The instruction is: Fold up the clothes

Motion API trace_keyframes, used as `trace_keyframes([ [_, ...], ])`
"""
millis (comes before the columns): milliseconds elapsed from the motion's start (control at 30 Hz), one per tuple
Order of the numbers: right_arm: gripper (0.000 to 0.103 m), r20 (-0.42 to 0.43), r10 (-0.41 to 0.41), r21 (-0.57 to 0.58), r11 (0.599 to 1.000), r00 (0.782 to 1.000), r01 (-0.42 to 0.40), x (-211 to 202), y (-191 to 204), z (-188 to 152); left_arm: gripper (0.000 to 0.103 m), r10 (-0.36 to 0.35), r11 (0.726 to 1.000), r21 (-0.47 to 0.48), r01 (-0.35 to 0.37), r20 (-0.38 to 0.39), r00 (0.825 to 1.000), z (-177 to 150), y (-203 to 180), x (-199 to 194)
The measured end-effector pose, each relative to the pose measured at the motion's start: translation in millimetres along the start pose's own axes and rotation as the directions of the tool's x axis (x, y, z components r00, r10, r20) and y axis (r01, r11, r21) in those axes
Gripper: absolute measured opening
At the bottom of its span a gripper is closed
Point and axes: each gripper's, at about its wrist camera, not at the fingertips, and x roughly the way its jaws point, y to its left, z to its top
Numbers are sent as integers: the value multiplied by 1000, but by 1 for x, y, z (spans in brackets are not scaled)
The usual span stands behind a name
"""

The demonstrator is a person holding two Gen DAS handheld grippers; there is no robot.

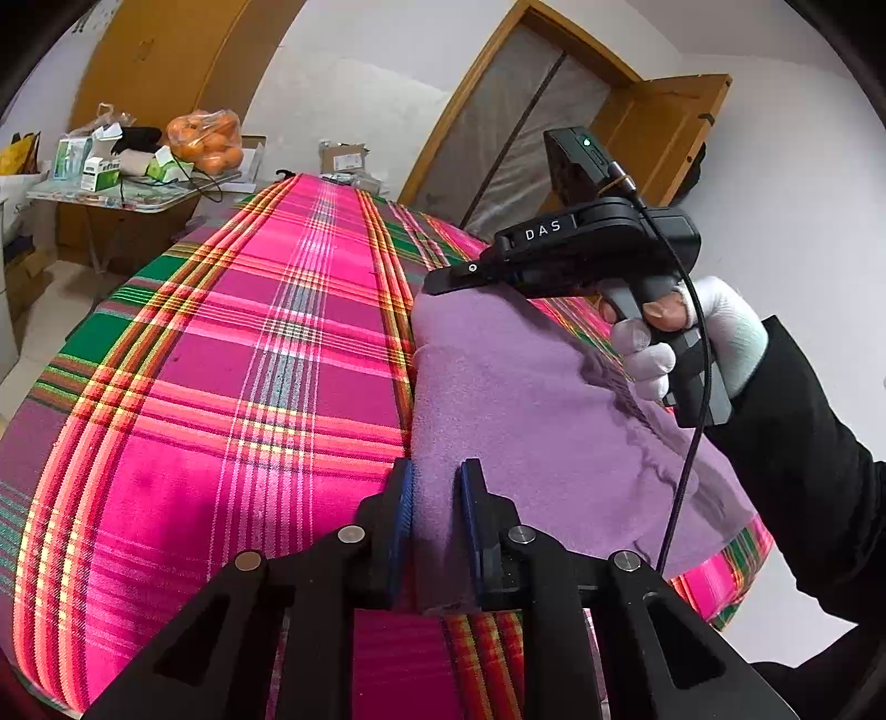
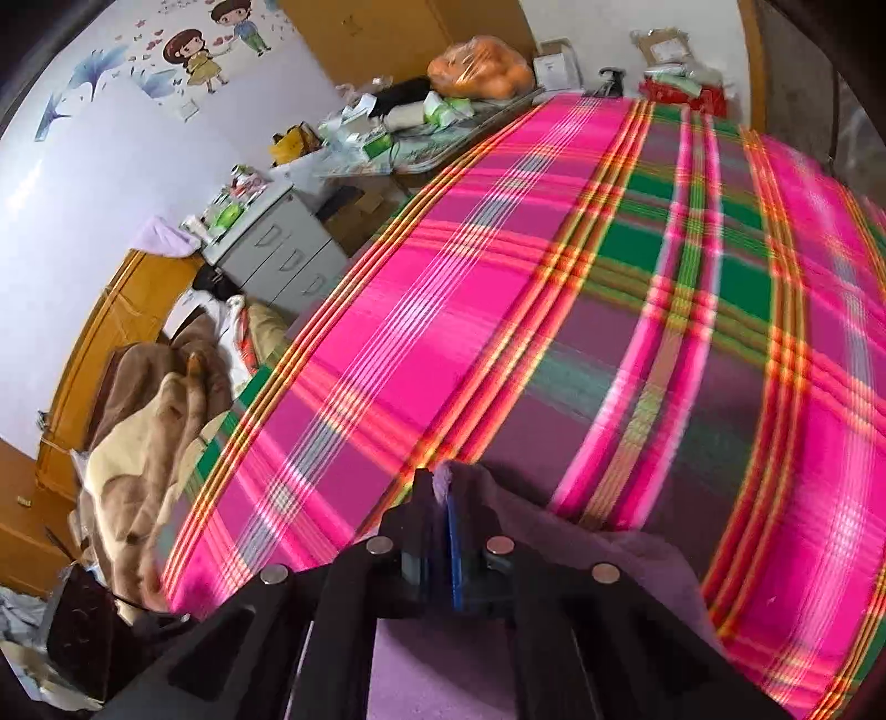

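Both grippers pinch the purple cloth point(image 1: 531, 399), right gripper point(image 1: 443, 279) at twelve o'clock from the left gripper point(image 1: 434, 498) (long edge between them).

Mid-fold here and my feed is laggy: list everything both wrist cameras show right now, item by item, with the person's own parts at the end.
Soft purple fleece garment: one, purple, lying on the plaid cloth, partly folded.
Pink, green and orange plaid cloth: one, covering the work surface.
Clear bag of oranges: one, orange, on the cluttered side table behind.
Small white and green boxes: several, same table.
Grey drawer cabinet: one, by the wall.
Brown and cream blanket: one, heaped beside the surface.
Cartoon wall stickers: several, on the white wall.
Left claw: black, closed on the garment's near edge.
Right claw: black, shut on a garment corner.
White-gloved hand: one, black sleeve, holding the right claw.
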Motion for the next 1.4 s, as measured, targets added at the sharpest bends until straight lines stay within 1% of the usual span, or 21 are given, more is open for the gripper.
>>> trace_keyframes([
  [67, 4, 24, -17, 12, 1000, 1000, 17, -1, -4, 3, 13, 8, 1000, 11, -8, 6, 1000, -1, -1, 0],
  [200, 4, 26, -35, 60, 998, 999, 34, 9, -16, 11, 11, 20, 1000, 23, -20, 9, 1000, -3, -2, -2],
  [267, 5, 40, -31, 55, 998, 999, 29, 9, -16, 9, 11, 15, 1000, 18, -15, 11, 1000, -5, 0, -4],
  [333, 6, 70, -8, 65, 998, 998, 4, 0, -16, 5, 11, 7, 1000, 12, -7, 10, 1000, -5, 2, -6],
  [400, 10, 128, 21, 49, 998, 992, -28, -25, -11, -6, 11, -4, 1000, 0, 4, 8, 1000, -5, 4, -7],
  [467, 10, 186, 54, 33, 998, 981, -61, -50, -6, -17, 11, -17, 1000, -10, 17, 5, 1000, -5, 6, -8],
  [500, 10, 221, 94, 34, 994, 971, -104, -64, -3, -28, 12, -22, 1000, -13, 22, 5, 1000, -4, 7, -8],
  [567, 10, 251, 130, 34, 989, 959, -143, -76, -1, -48, 12, -26, 1000, -14, 26, 7, 1000, -4, 8, -6],
  [667, 8, 182, 40, 83, 995, 982, -56, -63, -17, -74, 12, -15, 1000, -11, 15, 3, 1000, -3, 7, -7],
  [700, 2, 170, 12, 143, 989, 985, -37, -60, -33, -79, 12, -10, 1000, -10, 10, 2, 1000, -3, 6, -8],
  [733, 1, 159, -14, 203, 979, 987, -19, -57, -49, -83, 12, -5, 1000, -10, 5, 0, 1000, -3, 6, -8],
  [767, 1, 180, -23, 260, 965, 983, -25, -65, -63, -88, 13, 0, 1000, -9, 0, -2, 1000, -3, 5, -9],
  [867, 3, 296, -10, 322, 942, 955, -90, -99, -84, -110, 14, 21, 1000, -3, -21, 2, 1000, 0, 5, -12],
  [933, 14, 339, 20, 340, 930, 941, -142, -117, -90, -128, 14, 26, 1000, -9, -26, 3, 1000, 1, 6, -13],
  [967, 27, 341, 41, 350, 922, 939, -168, -121, -92, -138, 14, 30, 1000, -10, -30, 4, 1000, 2, 6, -13],
  [1000, 37, 336, 59, 363, 913, 940, -187, -124, -93, -151, 14, 35, 999, -7, -35, 5, 999, 3, 5, -13],
  [1067, 38, 317, 92, 376, 901, 944, -214, -127, -90, -172, 14, 42, 999, -1, -42, 9, 999, 4, 3, -15],
  [1167, 38, 278, 172, 358, 894, 945, -268, -129, -76, -199, 14, 42, 999, 9, -42, 26, 999, 7, -2, -20],
  [1267, 38, 214, 250, 338, 888, 944, -312, -123, -57, -209, 14, 37, 999, 13, -38, 44, 998, 10, -6, -24],
  [1333, 39, 176, 278, 333, 886, 944, -322, -116, -49, -208, 14, 27, 1000, 12, -27, 42, 999, 11, -8, -23],
  [1400, 40, 158, 314, 358, 865, 936, -351, -107, -50, -205, 14, 23, 1000, 18, -23, 35, 999, 11, -11, -22],
])
